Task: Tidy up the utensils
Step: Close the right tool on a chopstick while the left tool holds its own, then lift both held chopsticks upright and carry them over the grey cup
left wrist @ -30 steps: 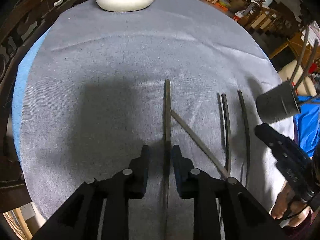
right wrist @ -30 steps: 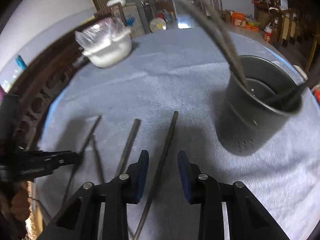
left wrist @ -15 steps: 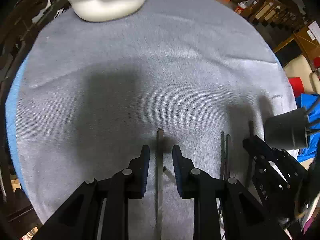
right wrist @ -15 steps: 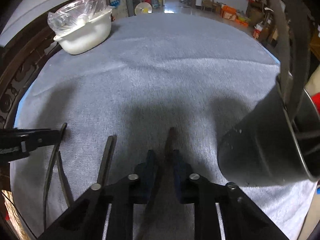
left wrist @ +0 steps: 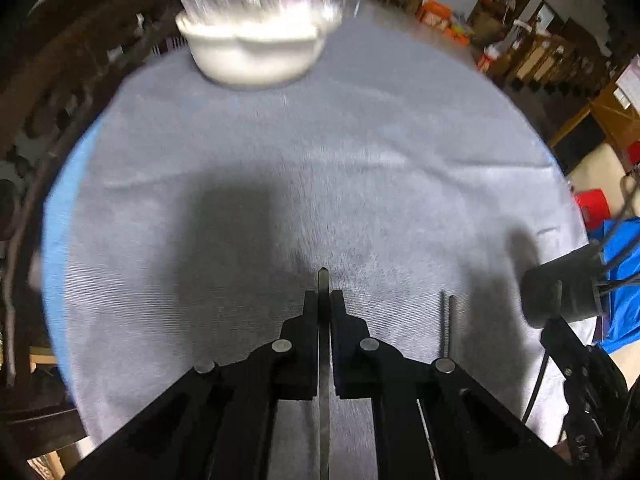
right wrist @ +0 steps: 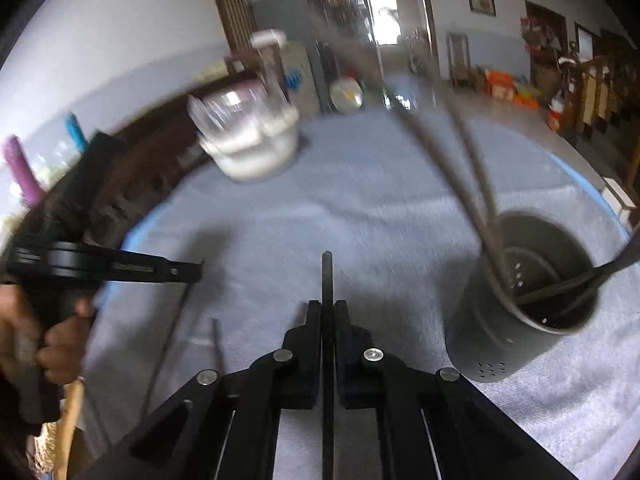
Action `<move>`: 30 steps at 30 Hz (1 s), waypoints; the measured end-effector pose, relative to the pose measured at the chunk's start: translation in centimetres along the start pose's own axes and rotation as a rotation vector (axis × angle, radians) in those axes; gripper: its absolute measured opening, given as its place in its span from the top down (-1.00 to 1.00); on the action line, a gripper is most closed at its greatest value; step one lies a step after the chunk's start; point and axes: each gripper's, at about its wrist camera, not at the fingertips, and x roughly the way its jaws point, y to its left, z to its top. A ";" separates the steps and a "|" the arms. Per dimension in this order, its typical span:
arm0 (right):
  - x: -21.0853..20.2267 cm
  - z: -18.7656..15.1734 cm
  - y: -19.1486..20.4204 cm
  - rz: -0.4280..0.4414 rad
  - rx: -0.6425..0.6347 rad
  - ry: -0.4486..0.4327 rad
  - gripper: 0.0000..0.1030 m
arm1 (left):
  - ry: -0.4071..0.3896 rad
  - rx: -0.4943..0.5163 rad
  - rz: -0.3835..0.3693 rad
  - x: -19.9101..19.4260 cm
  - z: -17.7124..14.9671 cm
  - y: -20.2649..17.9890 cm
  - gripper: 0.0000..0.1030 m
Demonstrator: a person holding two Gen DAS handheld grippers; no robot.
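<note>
Round table under a grey cloth (left wrist: pixel 360 152), white bowl (left wrist: pixel 252 54) at far edge, out of the way. Dark holder cup (right wrist: pixel 532 300) on the right side already has utensils leaning in it, so it's likely the drop target. Left gripper (left wrist: pixel 324 300) just closed on one flat utensil (left wrist: pixel 323 280); right gripper (right wrist: pixel 328 308) just closed on another utensil (right wrist: pixel 327 276), both pinched lengthwise. Two more loose sticks (left wrist: pixel 446 320) lie on the cloth.
</note>
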 end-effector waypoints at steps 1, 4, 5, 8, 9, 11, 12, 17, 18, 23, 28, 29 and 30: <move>-1.2 -0.1 0.0 0.017 0.009 -0.029 0.88 | -0.022 -0.001 -0.007 -1.0 -0.3 0.0 0.90; -3.9 0.0 -0.6 0.080 0.058 -0.105 0.88 | -0.097 0.012 -0.022 -4.6 -1.3 -0.1 0.89; -4.6 0.0 -0.7 0.094 0.069 -0.123 0.88 | -0.121 0.021 -0.025 -5.9 -1.8 -0.2 0.90; -7.3 0.0 -0.8 0.123 0.094 -0.182 0.88 | -0.179 0.046 -0.036 -9.0 -2.7 -0.9 0.89; -7.7 0.2 -1.0 0.129 0.098 -0.200 0.88 | -0.197 0.053 -0.038 -9.6 -2.6 -1.1 0.90; -9.3 0.4 -1.0 0.139 0.106 -0.236 0.88 | -0.231 0.063 -0.046 -11.5 -3.0 -1.4 0.90; -10.1 0.4 -1.0 0.144 0.109 -0.251 0.88 | -0.247 0.066 -0.053 -12.4 -3.3 -1.6 0.90; -12.5 0.8 -0.9 0.170 0.101 -0.334 0.88 | -0.320 0.074 -0.080 -15.9 -4.0 -2.7 0.90; -12.9 0.8 -0.9 0.170 0.097 -0.351 0.88 | -0.335 0.080 -0.085 -16.4 -3.9 -3.2 0.90; -16.0 1.2 -2.5 0.128 0.099 -0.460 0.88 | -0.409 0.115 -0.109 -20.0 -4.3 -5.4 0.90; -18.4 3.2 -4.8 0.042 0.103 -0.574 0.88 | -0.473 0.152 -0.142 -22.3 -3.4 -8.0 0.90; -18.6 3.6 -5.0 0.027 0.100 -0.594 0.88 | -0.481 0.157 -0.147 -22.5 -3.3 -8.4 0.90; -18.9 4.1 -5.2 0.011 0.094 -0.617 0.88 | -0.490 0.161 -0.153 -22.9 -3.0 -9.0 0.90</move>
